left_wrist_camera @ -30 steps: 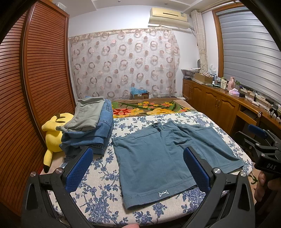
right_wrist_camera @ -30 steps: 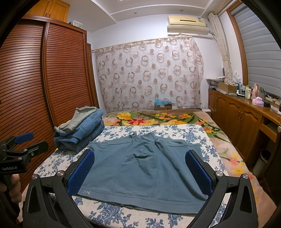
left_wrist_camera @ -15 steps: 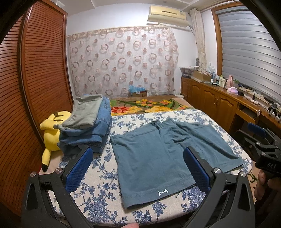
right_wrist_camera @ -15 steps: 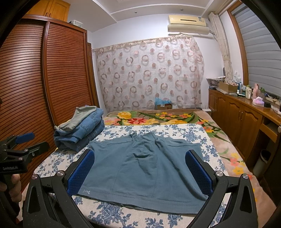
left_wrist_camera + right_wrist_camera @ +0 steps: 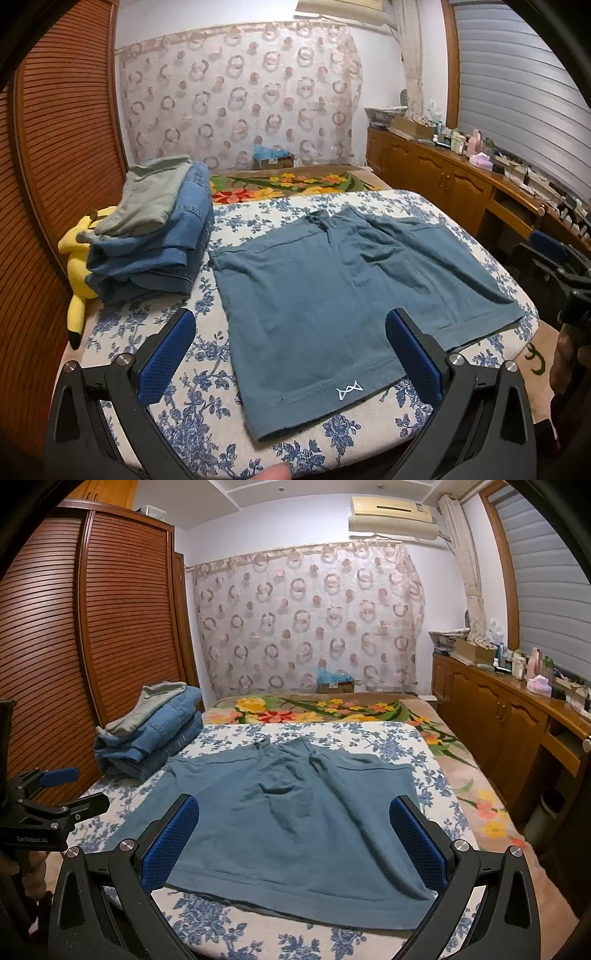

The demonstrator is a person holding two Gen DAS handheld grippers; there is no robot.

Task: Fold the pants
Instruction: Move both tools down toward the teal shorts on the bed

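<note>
Teal-blue shorts lie spread flat on the blue-flowered sheet, waistband at the far side, leg hems near me; a small white logo marks the near left hem. The shorts also show in the right wrist view. My left gripper is open and empty, hovering above the near left leg. My right gripper is open and empty, above the right leg's hem. The left gripper shows at the left edge of the right wrist view; the right gripper shows at the right edge of the left wrist view.
A stack of folded jeans with a grey garment on top sits at the sheet's far left. A yellow plush toy lies beside it against the wooden wardrobe. Wooden cabinets run along the right. A flowered blanket lies beyond.
The left gripper has moved forward and tilted down toward the shorts' near left leg. The right gripper has barely moved. Both stay open.
</note>
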